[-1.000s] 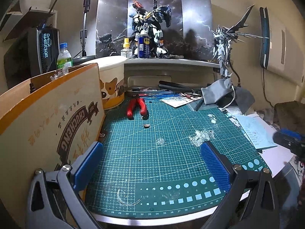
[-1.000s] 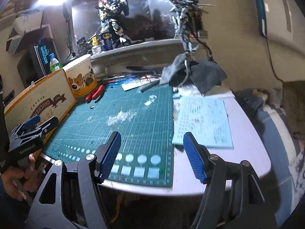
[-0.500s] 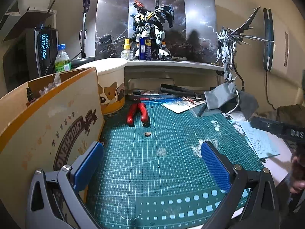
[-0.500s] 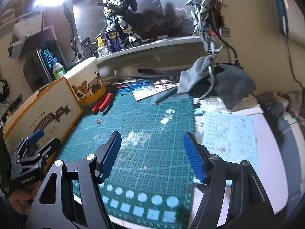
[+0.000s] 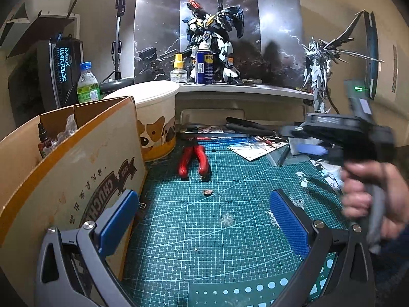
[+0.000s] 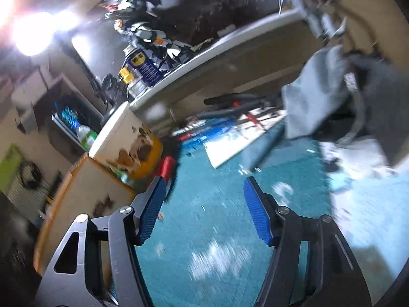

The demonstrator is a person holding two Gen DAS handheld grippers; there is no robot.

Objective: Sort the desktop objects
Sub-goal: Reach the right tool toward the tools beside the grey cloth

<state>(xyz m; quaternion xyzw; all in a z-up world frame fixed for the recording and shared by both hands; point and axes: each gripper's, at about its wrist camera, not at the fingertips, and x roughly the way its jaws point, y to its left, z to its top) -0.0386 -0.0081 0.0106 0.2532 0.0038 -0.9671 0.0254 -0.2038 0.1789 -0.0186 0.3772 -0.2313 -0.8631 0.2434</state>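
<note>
My left gripper (image 5: 202, 197) hangs open low over the green cutting mat (image 5: 230, 243), nothing between its blue pads. Ahead of it lie red-handled pliers (image 5: 194, 162) and a small brown bit (image 5: 207, 192). The right gripper (image 5: 311, 150), held by a hand (image 5: 370, 192), comes in blurred from the right in the left wrist view. In its own tilted, blurred view the right gripper (image 6: 204, 183) is open over the mat (image 6: 217, 217) with its jaws closing on nothing. The pliers (image 6: 167, 166) show just beyond its left finger.
A cardboard box (image 5: 76, 168) stands along the mat's left edge, a round dog-print tub (image 5: 156, 128) behind it. Black tools (image 5: 250, 125), a booklet (image 5: 255, 148) and a grey pouch (image 6: 314, 97) crowd the back. A shelf carries a spray can (image 5: 204, 67) and model robots.
The right gripper has swept left and forward over the mat, rolling as it went, and now shows in the left wrist view; its jaws have narrowed a little. The left gripper crept slightly forward.
</note>
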